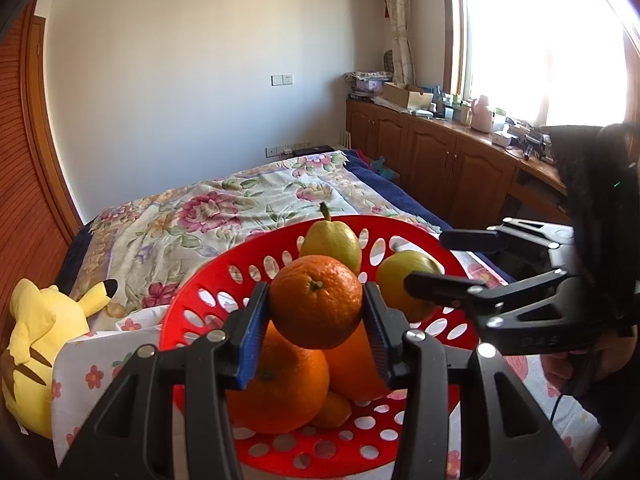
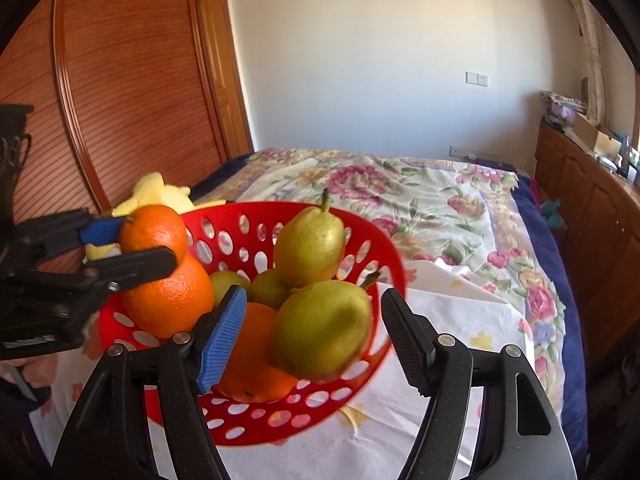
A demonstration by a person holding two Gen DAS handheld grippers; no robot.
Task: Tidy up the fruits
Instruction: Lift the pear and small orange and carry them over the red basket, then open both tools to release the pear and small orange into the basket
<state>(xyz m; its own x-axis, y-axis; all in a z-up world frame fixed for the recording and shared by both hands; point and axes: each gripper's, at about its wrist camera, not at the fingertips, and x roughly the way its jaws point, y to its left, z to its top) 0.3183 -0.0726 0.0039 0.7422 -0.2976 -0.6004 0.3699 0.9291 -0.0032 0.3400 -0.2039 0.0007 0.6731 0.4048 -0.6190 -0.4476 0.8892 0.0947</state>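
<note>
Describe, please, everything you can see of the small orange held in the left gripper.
The small orange is round, bright orange with a dimpled, slightly glossy peel and a small green-brown stem button facing up toward the camera. It looks whole and unbruised. The left gripper is shut on it, one ribbed pad on each side. It sits above the fruit piled in the red basket, over a larger orange; the right wrist view suggests it touches that orange, though I cannot be sure.

You see a red perforated basket (image 2: 372, 240) mid-frame on the bed, holding oranges and green pears; one small orange (image 1: 316, 300) sits clamped above the pile.
</note>
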